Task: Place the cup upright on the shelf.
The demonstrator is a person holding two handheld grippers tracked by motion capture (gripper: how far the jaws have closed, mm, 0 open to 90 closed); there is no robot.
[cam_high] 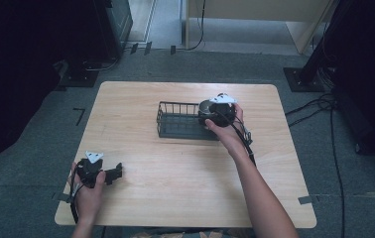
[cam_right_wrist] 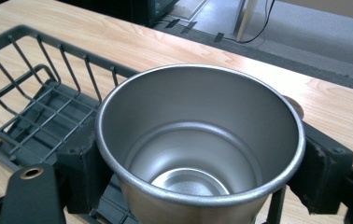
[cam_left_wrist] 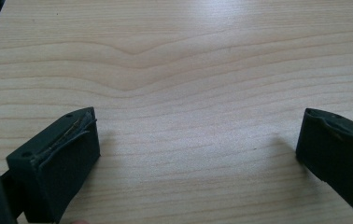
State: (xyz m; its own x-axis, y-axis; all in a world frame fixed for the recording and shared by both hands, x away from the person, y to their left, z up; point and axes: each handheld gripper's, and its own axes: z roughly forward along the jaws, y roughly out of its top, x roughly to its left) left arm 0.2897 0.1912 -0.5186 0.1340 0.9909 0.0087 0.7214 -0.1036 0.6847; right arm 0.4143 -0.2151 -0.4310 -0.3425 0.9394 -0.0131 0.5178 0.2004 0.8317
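Grey carpet surrounds a pale wooden table [cam_high: 175, 193], with dark stands and cables lying off to the sides. Taking the black wire basket [cam_high: 175, 124] as the landmark, it sits a little beyond the middle of the table, its long side running across the high view. At the basket's right end the right gripper [cam_high: 217, 113] has its jaws closed around a steel cup [cam_right_wrist: 198, 144]; in the right gripper view the two black jaws press against opposite sides of the cup just under its rolled rim, and the cup stands upright with its open mouth up and its inside bare. The cup is over the basket's right end, the wire rim and slatted floor showing to the left of it and below it; whether its base already touches the basket floor cannot be told. A person's right hand [cam_high: 225, 131] holds this gripper from the near side of the basket. Well apart from the basket, toward the near left corner of the table, the left gripper [cam_left_wrist: 198, 144] is held low over the bare wood, its jaws spread wide with nothing between them but the grain of the tabletop.
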